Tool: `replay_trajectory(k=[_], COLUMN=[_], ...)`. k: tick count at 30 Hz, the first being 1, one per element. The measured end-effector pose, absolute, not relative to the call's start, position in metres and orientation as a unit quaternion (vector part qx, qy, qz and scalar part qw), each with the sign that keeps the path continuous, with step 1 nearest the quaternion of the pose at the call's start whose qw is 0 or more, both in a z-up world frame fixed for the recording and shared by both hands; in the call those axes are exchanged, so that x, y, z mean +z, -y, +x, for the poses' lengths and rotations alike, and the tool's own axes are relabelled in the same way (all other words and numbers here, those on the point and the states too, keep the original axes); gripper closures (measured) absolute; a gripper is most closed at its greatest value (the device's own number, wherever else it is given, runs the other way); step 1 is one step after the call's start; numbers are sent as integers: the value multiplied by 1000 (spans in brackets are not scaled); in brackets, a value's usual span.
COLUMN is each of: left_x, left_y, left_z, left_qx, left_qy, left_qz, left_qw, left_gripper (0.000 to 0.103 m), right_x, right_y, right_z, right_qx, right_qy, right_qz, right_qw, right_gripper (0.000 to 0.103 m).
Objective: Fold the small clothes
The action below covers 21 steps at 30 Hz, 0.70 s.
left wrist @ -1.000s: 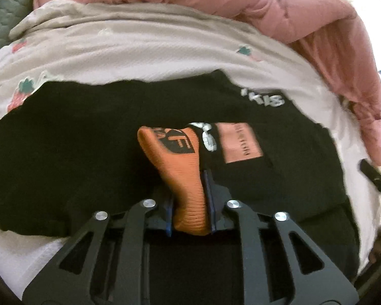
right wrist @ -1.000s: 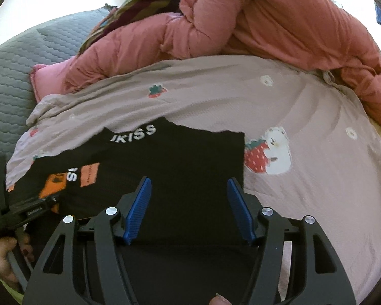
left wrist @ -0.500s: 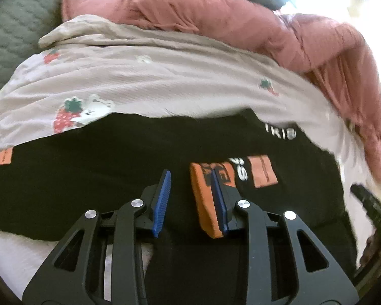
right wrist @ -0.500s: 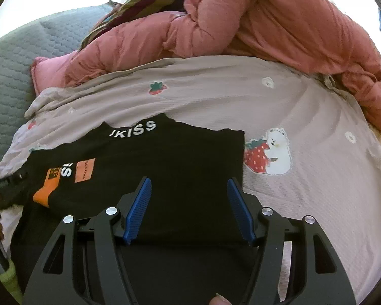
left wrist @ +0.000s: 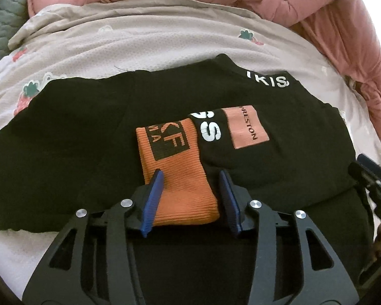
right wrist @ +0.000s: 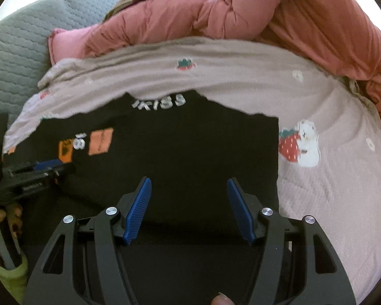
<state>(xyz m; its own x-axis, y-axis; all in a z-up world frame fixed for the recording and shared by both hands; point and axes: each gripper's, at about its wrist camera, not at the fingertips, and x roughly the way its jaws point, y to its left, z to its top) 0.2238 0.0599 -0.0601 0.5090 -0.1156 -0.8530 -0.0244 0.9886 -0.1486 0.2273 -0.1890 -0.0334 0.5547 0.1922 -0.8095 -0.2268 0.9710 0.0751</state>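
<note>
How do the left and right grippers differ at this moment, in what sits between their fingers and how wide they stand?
The left gripper has the orange cuff of the black garment between its fingers, jaws opening and pads off the cloth on at least one side; the right gripper has only flat black fabric below it. The left stands narrower; the right stands wider. Both have blue ribbed pads and point down at the same garment on the strawberry-print sheet.

A home bedroom, it seems: a bed with a strawberry-print sheet [right wrist: 241, 76], a bunched pink duvet [right wrist: 279, 12] and a grey quilted cover [right wrist: 17, 50].
</note>
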Motion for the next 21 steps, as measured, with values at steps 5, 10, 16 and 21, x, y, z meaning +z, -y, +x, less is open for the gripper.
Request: replay_trajectory(k=[5, 10, 16, 21], left_x=[-60, -54, -42, -30], left_y=[-63, -67, -77, -91], left_z=[225, 221, 209, 192], left_qx=[-33, -32, -24, -8], left_qy=[-494, -492, -479, -459], left_qz=[-73, -78, -79, -76], left_qw=[866, 867, 874, 885], left_gripper=[62, 45, 39, 28], right_x=[-62, -48, -33, -19], right_y=[202, 201, 195, 180], right_z=[237, 230, 224, 217], right_qx=[89, 102, 114, 138], right_qy=[-508, -491, -475, -456], right_qz=[3, 8, 7, 1], right_qw=[857, 865, 873, 879], right_gripper=[42, 42, 35, 22])
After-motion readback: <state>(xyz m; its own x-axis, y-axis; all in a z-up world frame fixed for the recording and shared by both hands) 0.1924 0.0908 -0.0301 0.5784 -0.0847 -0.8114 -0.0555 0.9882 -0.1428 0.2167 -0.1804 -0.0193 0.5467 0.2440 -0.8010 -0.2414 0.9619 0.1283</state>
